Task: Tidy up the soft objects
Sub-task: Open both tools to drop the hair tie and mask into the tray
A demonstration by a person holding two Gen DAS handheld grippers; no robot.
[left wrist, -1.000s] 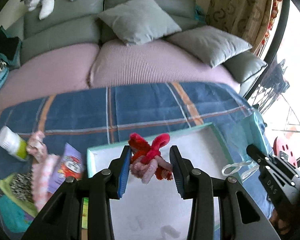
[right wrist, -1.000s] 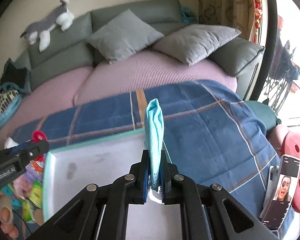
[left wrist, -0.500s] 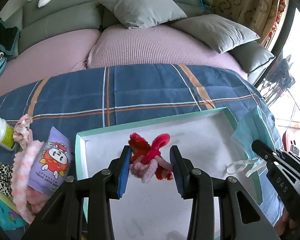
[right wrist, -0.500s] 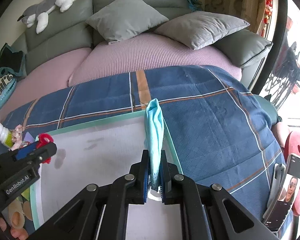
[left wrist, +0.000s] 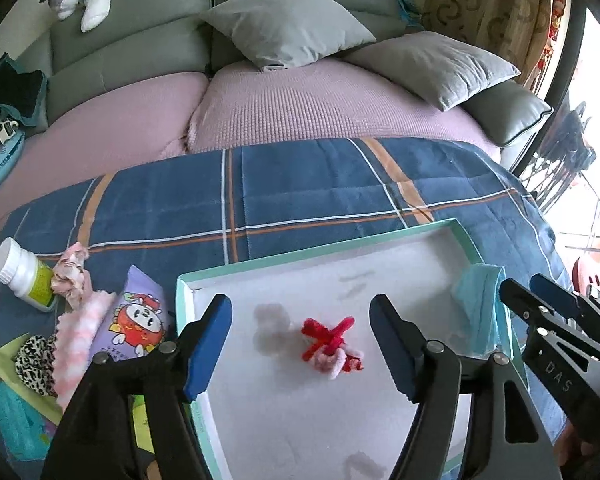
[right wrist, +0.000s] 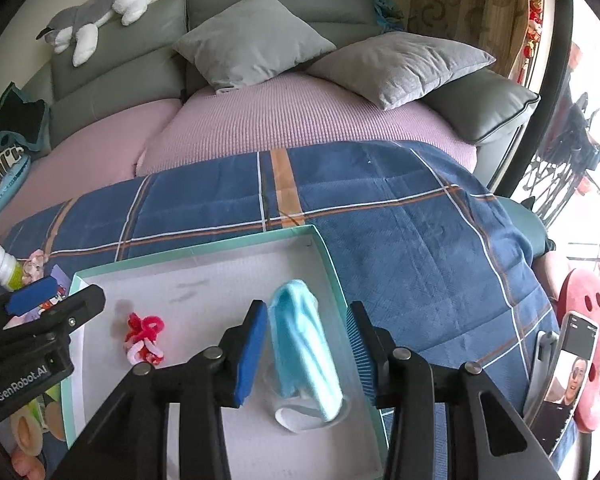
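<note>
Blue-padded left claw [left wrist: 300, 342] has just been opening and now gapes wide, nothing pinched; the red-and-pink fuzzy pipe-cleaner bundle [left wrist: 330, 346] lies loose on the white floor of the teal-rimmed shallow cardboard tray [left wrist: 312, 258]. Right claw [right wrist: 308, 346] has just been opening too, pads clear of the light-blue face mask [right wrist: 304, 346] lying between them inside the tray's right wall. Tray sits on a navy plaid blanket [right wrist: 400, 216].

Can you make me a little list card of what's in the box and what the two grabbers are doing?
box: shallow white tray with teal rim on the blue plaid blanket
toy: red and pink fuzzy twist lying in the tray
cloth: light blue face mask at the tray's right side
left hand-held gripper: jaws just opened, toy loose between them
right hand-held gripper: jaws just opened, mask between them, not pressed
</note>
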